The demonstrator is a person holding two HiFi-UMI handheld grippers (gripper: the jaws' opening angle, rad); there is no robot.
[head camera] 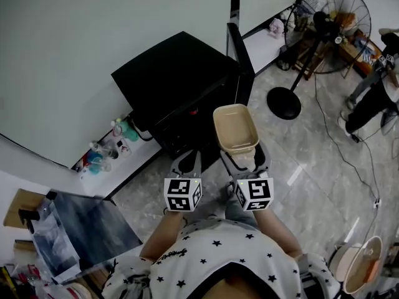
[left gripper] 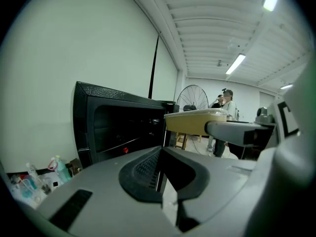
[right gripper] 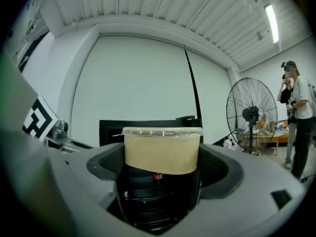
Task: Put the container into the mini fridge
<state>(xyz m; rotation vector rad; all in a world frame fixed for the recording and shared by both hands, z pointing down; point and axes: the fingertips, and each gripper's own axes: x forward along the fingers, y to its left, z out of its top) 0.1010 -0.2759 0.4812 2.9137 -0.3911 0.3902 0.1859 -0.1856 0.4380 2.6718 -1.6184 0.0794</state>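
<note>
While right claw (right gripper: 162,158) clamps the tan rectangular plastic container (head camera: 235,128) | left claw (left gripper: 159,177) closed, empty | boxy black fridge (head camera: 177,83) open, far side.

Quick count: one container (head camera: 235,127), one mini fridge (head camera: 177,80), one floor fan (head camera: 329,21), two grippers: left gripper (head camera: 187,162), right gripper (head camera: 244,159).

A big black fan (head camera: 330,18) stands on the shiny floor (head camera: 312,167). A person (head camera: 371,101) stands just right of the fan. Far left of the fan, small bottles (head camera: 106,149) sit by the white wall (head camera: 93,42).
</note>
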